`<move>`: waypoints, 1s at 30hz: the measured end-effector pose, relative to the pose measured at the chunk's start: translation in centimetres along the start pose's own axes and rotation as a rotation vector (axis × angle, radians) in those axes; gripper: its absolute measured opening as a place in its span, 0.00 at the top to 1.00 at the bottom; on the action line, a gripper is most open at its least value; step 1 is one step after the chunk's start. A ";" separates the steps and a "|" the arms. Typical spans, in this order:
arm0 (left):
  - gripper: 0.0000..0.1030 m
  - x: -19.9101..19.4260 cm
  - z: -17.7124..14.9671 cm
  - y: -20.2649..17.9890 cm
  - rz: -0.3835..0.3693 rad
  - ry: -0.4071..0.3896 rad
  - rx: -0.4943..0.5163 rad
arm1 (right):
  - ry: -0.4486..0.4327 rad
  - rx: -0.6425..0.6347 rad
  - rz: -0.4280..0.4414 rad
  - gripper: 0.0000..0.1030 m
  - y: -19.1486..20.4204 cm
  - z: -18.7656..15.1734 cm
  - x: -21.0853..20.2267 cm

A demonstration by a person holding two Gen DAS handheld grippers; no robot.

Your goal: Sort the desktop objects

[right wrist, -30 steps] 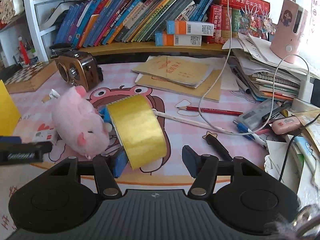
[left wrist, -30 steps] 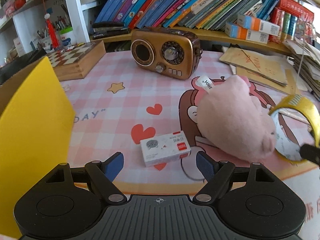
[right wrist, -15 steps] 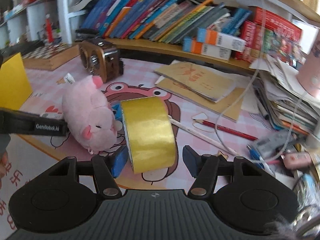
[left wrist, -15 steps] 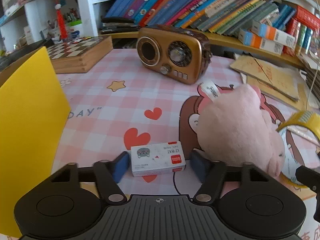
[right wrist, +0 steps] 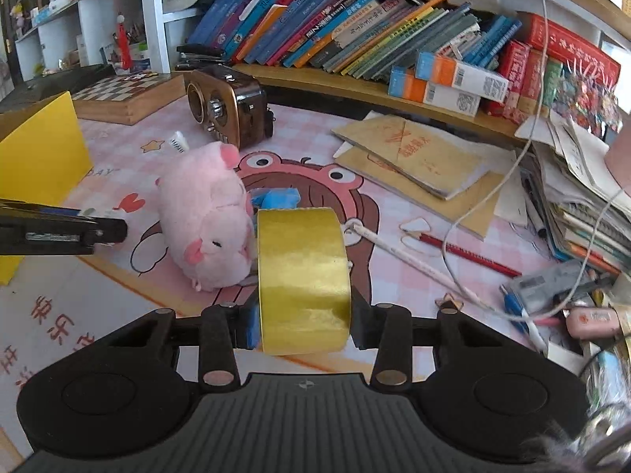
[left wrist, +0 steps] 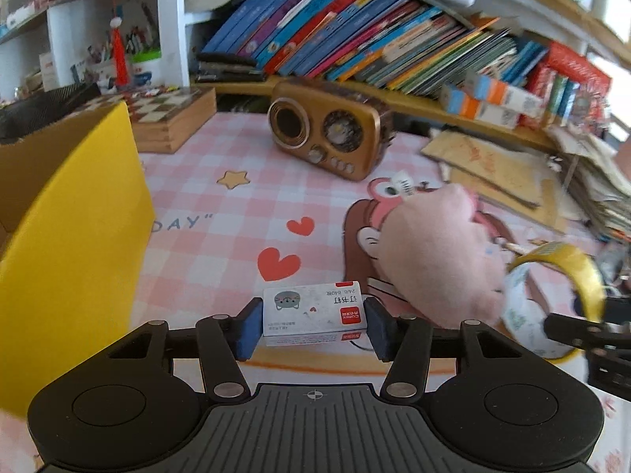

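Bookshelves back a cluttered desk covered by a pink checked mat [left wrist: 221,213]. On it, a small white staple box [left wrist: 313,312] lies flat, its long axis running side to side between the blue pads of the left gripper [left wrist: 313,325], whose jaws are closing onto its short ends. The right gripper [right wrist: 303,321] is closing on a roll of yellow tape [right wrist: 301,276] standing on edge, its hole facing sideways. A pink plush pig [right wrist: 207,220] lies between the two. Sorting looks barely begun: neither item has reached the yellow box [left wrist: 71,244] at left, and pencils and papers remain scattered.
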State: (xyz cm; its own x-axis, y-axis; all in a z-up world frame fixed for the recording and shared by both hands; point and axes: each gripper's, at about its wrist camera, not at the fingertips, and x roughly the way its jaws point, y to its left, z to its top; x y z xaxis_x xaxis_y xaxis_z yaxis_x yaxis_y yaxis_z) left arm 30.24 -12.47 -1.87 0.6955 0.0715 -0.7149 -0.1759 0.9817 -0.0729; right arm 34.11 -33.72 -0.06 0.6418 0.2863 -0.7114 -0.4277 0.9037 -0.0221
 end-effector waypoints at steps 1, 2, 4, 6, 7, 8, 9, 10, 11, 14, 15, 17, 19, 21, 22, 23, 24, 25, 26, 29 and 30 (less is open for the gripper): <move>0.49 -0.7 -0.1 0.0 -0.010 -0.005 0.003 | -0.004 -0.023 -0.009 0.63 0.2 -0.1 -0.4; 0.49 -1.3 -0.2 0.0 -0.019 -0.008 0.007 | -0.012 -0.058 -0.023 0.63 0.5 -0.3 -0.8; 0.49 -2.6 -0.5 -0.1 -0.035 -0.014 0.009 | -0.034 -0.137 -0.051 0.63 1.3 -0.7 -1.6; 0.49 -3.8 -0.8 -0.2 -0.050 -0.021 0.013 | -0.044 -0.178 -0.058 0.63 1.7 -1.0 -2.4; 0.49 -4.5 -1.0 -0.2 -0.059 -0.024 0.014 | -0.047 -0.189 -0.058 0.63 1.8 -1.2 -2.8; 0.49 -4.9 -1.2 -0.2 -0.067 -0.026 0.012 | -0.050 -0.193 -0.056 0.63 1.9 -1.2 -3.2; 0.49 -5.4 -1.3 -0.2 -0.076 -0.027 0.008 | -0.051 -0.191 -0.050 0.63 2.0 -1.3 -3.5; 0.49 -5.9 -1.4 -0.2 -0.085 -0.028 0.001 | -0.052 -0.185 -0.042 0.63 2.0 -1.4 -3.9; 0.49 -6.4 -1.6 -0.2 -0.094 -0.029 -0.005 | -0.055 -0.180 -0.034 0.63 2.1 -1.5 -4.3; 0.49 -7.7 -2.1 -0.4 -0.110 -0.038 -0.012 | -0.074 -0.187 -0.015 0.63 2.8 -1.7 -5.5; 0.49 -8.1 -2.3 -0.5 -0.113 -0.042 -0.011 | -0.079 -0.189 -0.009 0.63 3.0 -1.7 -5.8; 0.49 -8.7 -2.7 -0.6 -0.119 -0.046 -0.009 | -0.084 -0.183 0.005 0.63 3.4 -1.8 -6.4; 0.49 -9.4 -3.0 -0.7 -0.127 -0.049 -0.011 | -0.084 -0.168 0.020 0.63 3.7 -1.9 -6.9; 0.49 -10.0 -3.2 -0.5 -0.136 -0.052 -0.017 | -0.084 -0.151 0.035 0.63 3.9 -2.0 -7.3; 0.49 -10.3 -3.3 -0.4 -0.139 -0.054 -0.019 | -0.083 -0.142 0.041 0.63 4.0 -2.0 -7.5; 0.49 -10.6 -3.4 -0.3 -0.142 -0.058 -0.021 | -0.082 -0.134 0.047 0.63 4.1 -2.1 -7.7; 0.49 -10.9 -3.5 -0.2 -0.145 -0.062 -0.022 | -0.081 -0.127 0.053 0.63 4.3 -2.1 -7.9; 0.49 -11.2 -3.5 -0.1 -0.148 -0.065 -0.022 | -0.079 -0.121 0.058 0.63 4.4 -2.2 -8.0; 0.49 -11.4 -3.5 0.0 -0.152 -0.069 -0.023 | -0.077 -0.116 0.063 0.63 4.6 -2.2 -8.2; 0.49 -12.2 -3.7 0.3 -0.161 -0.080 -0.022 | -0.069 -0.104 0.076 0.63 5.0 -2.4 -8.5; 0.49 -12.4 -3.8 0.4 -0.162 -0.083 -0.020 | -0.066 -0.103 0.077 0.63 5.2 -2.4 -8.6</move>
State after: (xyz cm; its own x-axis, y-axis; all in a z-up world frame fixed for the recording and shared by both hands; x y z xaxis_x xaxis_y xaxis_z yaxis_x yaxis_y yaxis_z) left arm 18.88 -13.64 4.36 0.7707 -0.0725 -0.6330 -0.0699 0.9779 -0.1972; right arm 24.80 -32.27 4.23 0.6437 0.3773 -0.6658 -0.5383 0.8416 -0.0435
